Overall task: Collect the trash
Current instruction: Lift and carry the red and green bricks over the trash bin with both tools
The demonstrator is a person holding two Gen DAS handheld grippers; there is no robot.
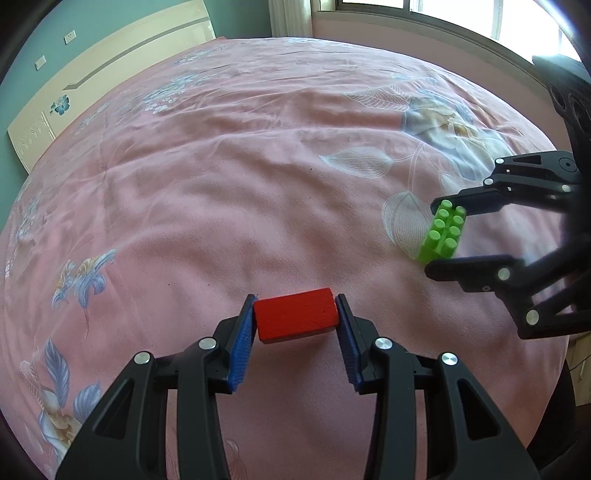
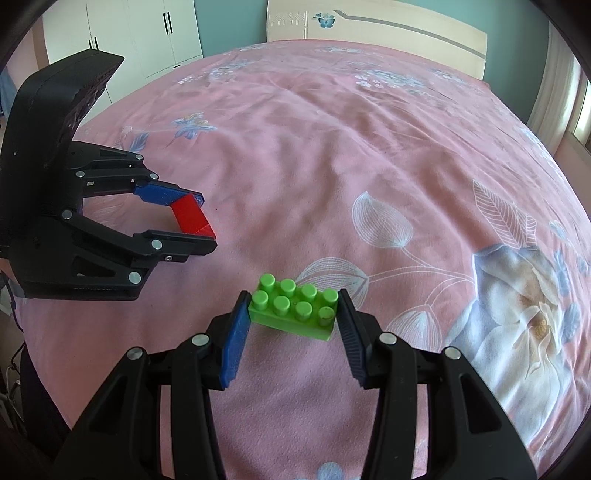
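Note:
My left gripper (image 1: 296, 314) is shut on a plain red block (image 1: 295, 314), its blue pads pressing the block's two short ends just above the bedspread. In the right wrist view the same red block (image 2: 192, 218) sits between the left gripper's (image 2: 205, 221) fingers at the left. My right gripper (image 2: 293, 308) is shut on a green studded brick (image 2: 293, 310), studs facing up, held tilted a little over the bed. That green brick (image 1: 443, 236) also shows at the right of the left wrist view, clamped in the right gripper (image 1: 439, 236).
A pink flowered bedspread (image 1: 229, 177) fills both views. A cream headboard (image 2: 376, 33) stands at the far end, white wardrobes (image 2: 144, 37) at the back left, and a window (image 1: 443, 11) with a curtain runs along the bed's right side.

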